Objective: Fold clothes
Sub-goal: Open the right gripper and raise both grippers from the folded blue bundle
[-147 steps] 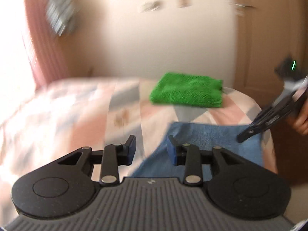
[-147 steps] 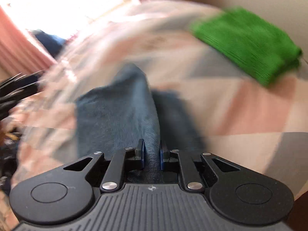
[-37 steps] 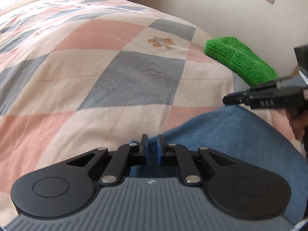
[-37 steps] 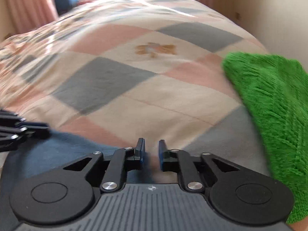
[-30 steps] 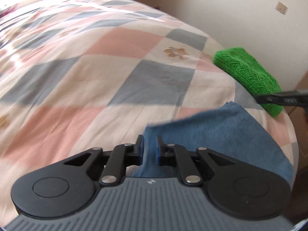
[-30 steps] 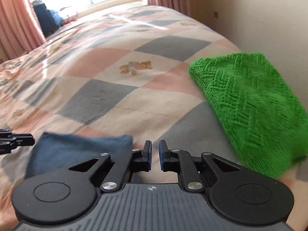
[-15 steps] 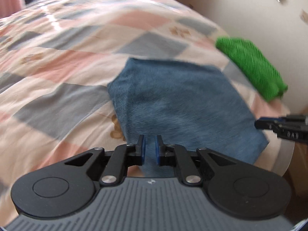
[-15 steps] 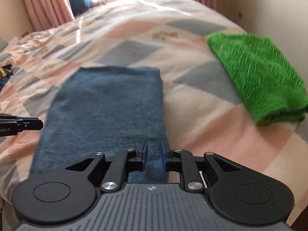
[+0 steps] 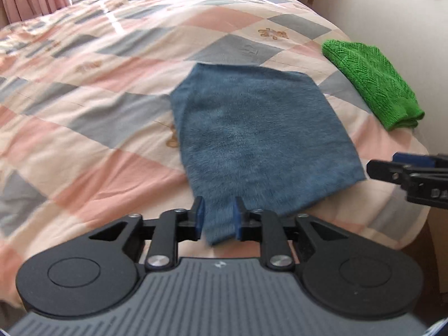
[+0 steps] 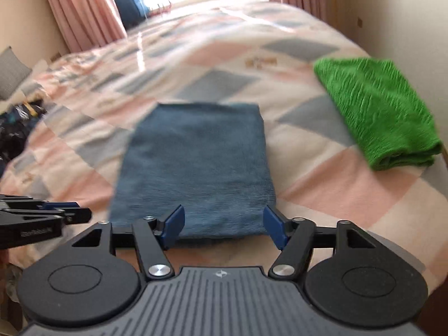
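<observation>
A blue towel [image 9: 260,140] [image 10: 196,162] lies flat as a folded rectangle on the patchwork quilt [image 9: 84,84] [image 10: 196,42], its near edge at the bed's front edge. My left gripper [image 9: 217,219] stands at the towel's near left corner, its jaws a little apart, with the corner lying loosely between the blue pads. My right gripper [image 10: 224,224] is wide open just short of the towel's near edge, gripping nothing. Each gripper shows in the other's view: the right gripper [image 9: 392,168] and the left gripper [image 10: 70,212].
A folded green knitted cloth [image 9: 372,81] [image 10: 378,112] lies to the right of the blue towel near the wall. Pink curtains [image 10: 84,8] and a window are at the far end. A dark heap of clothes [image 10: 16,123] sits off the bed's left side.
The towel was carried over and laid down flat in a fold. Both grippers drew back to its near edge; the right opened wide and the left loosened its hold.
</observation>
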Motion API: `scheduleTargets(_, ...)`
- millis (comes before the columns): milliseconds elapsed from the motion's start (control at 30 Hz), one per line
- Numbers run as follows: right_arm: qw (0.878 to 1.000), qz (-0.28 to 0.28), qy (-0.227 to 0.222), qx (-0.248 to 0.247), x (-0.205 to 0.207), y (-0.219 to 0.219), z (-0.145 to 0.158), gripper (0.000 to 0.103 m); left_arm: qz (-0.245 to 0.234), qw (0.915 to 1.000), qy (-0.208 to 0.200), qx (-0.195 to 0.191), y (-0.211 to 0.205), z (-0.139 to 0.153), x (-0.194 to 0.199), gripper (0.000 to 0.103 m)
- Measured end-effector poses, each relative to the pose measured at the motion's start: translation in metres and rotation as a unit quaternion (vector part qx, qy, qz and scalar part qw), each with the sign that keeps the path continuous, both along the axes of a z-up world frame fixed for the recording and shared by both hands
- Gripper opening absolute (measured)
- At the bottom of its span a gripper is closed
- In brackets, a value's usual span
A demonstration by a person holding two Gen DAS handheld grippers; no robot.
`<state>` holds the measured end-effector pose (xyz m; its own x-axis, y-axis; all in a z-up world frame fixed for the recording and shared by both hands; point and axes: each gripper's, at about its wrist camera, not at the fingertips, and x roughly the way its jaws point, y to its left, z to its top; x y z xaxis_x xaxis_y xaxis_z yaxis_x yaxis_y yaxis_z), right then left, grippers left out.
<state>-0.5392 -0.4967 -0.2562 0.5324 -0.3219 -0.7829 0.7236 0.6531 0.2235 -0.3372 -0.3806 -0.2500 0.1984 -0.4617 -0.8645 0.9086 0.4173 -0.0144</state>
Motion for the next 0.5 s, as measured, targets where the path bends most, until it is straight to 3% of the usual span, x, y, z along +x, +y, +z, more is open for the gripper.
scheduleTargets(100, 1.0, -0.004, 0.006, 0.017, -0.011, 0.018, 0.023, 0.07, 0.014, 0.9998, -0.005, 0.016, 0.016, 0.031, -0.013, 0.031)
scheduleTargets(233, 0.999, -0.015, 0.002, 0.035, -0.026, 0.04, 0.051, 0.074, 0.027, 0.9994, -0.013, 0.018, 0.039, 0.07, -0.032, 0.034)
scheduleTargets(333, 1.0, -0.012, -0.001, 0.029, -0.032, 0.053, 0.072, 0.085, 0.027, 0.9992, -0.025, 0.015, 0.055, 0.096, -0.046, 0.038)
scheduleTargets(500, 1.0, -0.012, 0.0, 0.009, -0.036, 0.064, 0.104, 0.086, 0.028, 0.9984, -0.049, -0.008, 0.07, 0.134, -0.062, 0.046)
